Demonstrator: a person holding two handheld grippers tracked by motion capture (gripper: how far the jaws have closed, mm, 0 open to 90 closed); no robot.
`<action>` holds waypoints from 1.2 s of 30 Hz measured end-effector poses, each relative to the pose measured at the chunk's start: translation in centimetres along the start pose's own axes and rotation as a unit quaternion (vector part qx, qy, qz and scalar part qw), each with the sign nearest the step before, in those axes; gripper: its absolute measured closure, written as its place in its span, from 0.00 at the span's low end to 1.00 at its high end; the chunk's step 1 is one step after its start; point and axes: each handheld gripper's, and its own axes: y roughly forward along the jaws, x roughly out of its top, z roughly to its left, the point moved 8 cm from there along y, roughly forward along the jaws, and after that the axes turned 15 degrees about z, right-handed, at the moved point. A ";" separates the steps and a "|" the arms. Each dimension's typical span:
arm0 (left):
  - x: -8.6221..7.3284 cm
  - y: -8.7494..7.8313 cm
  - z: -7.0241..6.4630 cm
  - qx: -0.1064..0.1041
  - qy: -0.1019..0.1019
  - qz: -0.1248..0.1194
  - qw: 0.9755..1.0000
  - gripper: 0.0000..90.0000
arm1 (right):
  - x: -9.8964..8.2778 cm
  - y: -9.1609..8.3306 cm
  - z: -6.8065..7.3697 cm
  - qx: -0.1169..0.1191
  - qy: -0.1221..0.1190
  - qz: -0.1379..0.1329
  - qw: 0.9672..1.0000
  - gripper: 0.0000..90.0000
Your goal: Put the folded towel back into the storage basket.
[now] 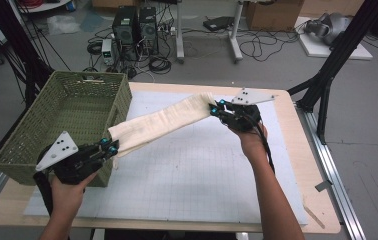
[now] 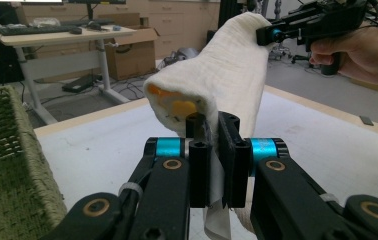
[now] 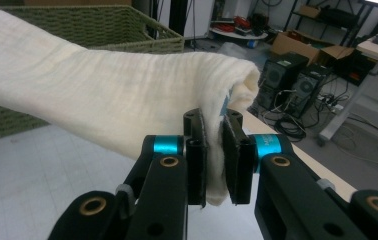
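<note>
A cream cloth (image 1: 162,122) hangs stretched in the air above the white mat, folded lengthwise. My left gripper (image 1: 111,146) is shut on its near-left end, beside the green basket. My right gripper (image 1: 216,109) is shut on its far-right end, higher over the mat. In the left gripper view the cloth (image 2: 217,80) runs away from my jaws up to the other gripper (image 2: 277,34), and an orange patch shows inside its fold. In the right gripper view the cloth (image 3: 102,100) stretches off to the left from between my jaws.
A green woven basket (image 1: 37,135) stands on the table's left side, close to my left hand. A white gridded mat (image 1: 202,170) covers the wooden table (image 1: 322,210). Computers, cables and boxes lie on the floor beyond.
</note>
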 end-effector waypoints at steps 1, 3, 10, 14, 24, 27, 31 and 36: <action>0.0 -0.1 0.1 0.004 0.000 -0.001 1.000 0.93 | 0.3 0.2 0.0 0.000 -0.002 -0.001 1.000 0.90; 0.1 -0.4 0.4 0.007 -0.003 -0.003 1.000 0.93 | 1.4 0.7 0.0 0.003 -0.004 -0.004 1.000 0.90; 0.2 -1.4 1.4 0.022 -0.007 -0.010 1.000 0.93 | 3.6 2.2 0.1 0.008 -0.013 -0.007 1.000 0.90; 0.3 -2.0 2.0 0.030 -0.016 -0.014 0.999 0.93 | 4.6 2.9 0.3 0.014 -0.013 -0.010 1.000 0.90; 0.4 -4.0 3.6 0.038 -0.038 -0.034 0.998 0.94 | 7.9 5.5 1.1 0.024 -0.016 -0.017 0.999 0.90; 0.2 -4.5 4.0 0.045 -0.039 -0.034 0.998 0.94 | 9.3 6.4 1.5 0.027 -0.022 -0.020 0.999 0.90; -0.1 -5.3 4.4 0.055 -0.034 -0.034 0.997 0.94 | 10.2 7.2 1.9 0.031 -0.028 -0.019 0.999 0.90; -0.3 -6.5 5.3 0.068 -0.044 -0.041 0.996 0.94 | 12.0 9.0 2.7 0.039 -0.039 -0.015 0.998 0.90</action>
